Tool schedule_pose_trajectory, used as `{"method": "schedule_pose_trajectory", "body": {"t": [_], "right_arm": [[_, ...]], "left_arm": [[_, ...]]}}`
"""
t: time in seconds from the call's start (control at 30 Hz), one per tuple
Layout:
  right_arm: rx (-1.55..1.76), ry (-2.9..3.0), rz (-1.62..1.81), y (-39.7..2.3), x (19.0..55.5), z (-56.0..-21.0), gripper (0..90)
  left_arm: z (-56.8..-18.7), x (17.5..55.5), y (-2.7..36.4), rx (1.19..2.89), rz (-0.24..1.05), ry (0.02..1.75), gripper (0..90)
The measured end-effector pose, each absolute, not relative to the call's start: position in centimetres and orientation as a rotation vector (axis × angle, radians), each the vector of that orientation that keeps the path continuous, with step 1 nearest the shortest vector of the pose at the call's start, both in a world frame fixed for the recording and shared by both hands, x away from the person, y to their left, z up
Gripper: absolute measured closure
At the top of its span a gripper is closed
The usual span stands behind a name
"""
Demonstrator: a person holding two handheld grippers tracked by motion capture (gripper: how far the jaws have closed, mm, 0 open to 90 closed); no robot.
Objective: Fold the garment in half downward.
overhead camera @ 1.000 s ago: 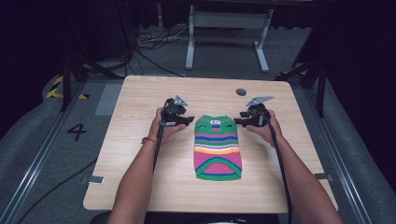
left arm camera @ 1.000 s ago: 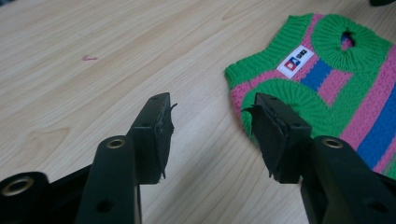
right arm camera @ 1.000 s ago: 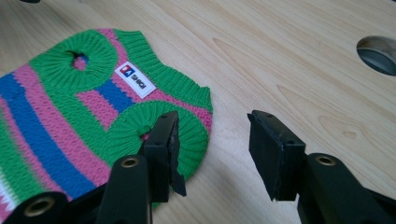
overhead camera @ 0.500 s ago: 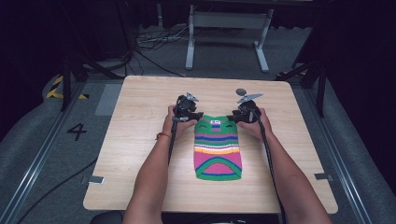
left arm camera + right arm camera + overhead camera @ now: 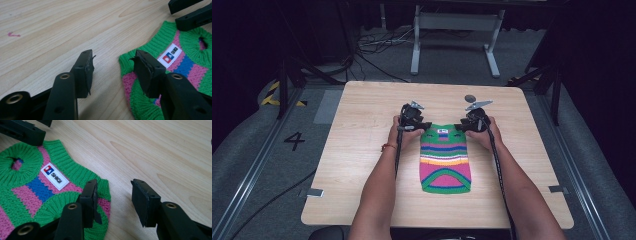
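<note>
A small knitted sweater (image 5: 445, 160) in green, pink, blue and orange stripes lies flat on the wooden table (image 5: 362, 150), collar pointing away from the person. Its white label (image 5: 170, 55) sits below the collar. My left gripper (image 5: 424, 125) is low at the sweater's top left corner. It is open and its jaws have just been opening, one on bare wood, the other over the knit edge (image 5: 125, 62). My right gripper (image 5: 460, 127) is open at the top right corner, one jaw above the green shoulder (image 5: 102, 185), the other over bare wood. Neither grips the sweater.
A small dark round disc (image 5: 470, 98) lies on the table beyond the right gripper. A pink pen mark (image 5: 13, 34) is on the wood at left. Past the far edge stand a metal frame (image 5: 452, 30) and floor cables (image 5: 372, 45).
Both hands have moved inward and down from the sweater's sides to its top corners. The sweater has not moved.
</note>
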State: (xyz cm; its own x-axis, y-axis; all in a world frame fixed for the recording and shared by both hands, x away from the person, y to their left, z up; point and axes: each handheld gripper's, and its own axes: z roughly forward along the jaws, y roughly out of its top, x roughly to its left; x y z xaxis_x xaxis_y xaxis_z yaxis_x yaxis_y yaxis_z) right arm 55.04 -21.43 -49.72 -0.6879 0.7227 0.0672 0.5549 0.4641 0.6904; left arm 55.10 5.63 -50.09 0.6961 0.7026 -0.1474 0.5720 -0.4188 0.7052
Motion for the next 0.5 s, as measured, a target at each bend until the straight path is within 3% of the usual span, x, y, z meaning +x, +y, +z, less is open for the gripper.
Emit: {"method": "schedule_pose_trajectory", "body": {"t": [0.27, 0.4, 0.5], "right_arm": [[1.100, 2.500, 1.048, -21.12, 55.05, -49.92, 57.2], [1.122, 2.487, 1.032, -21.36, 55.25, -49.97, 48.6], [1.129, 2.489, 1.035, -21.38, 55.30, -50.00, 49.2]], "left_arm": [[-50.42, 55.12, 5.09, 2.167, 0.214, 0.972, 49.3], [-50.35, 55.06, 4.87, 2.182, 0.238, 0.977, 45.7], [-50.40, 55.07, 4.76, 2.187, 0.272, 0.992, 42.6]]}}
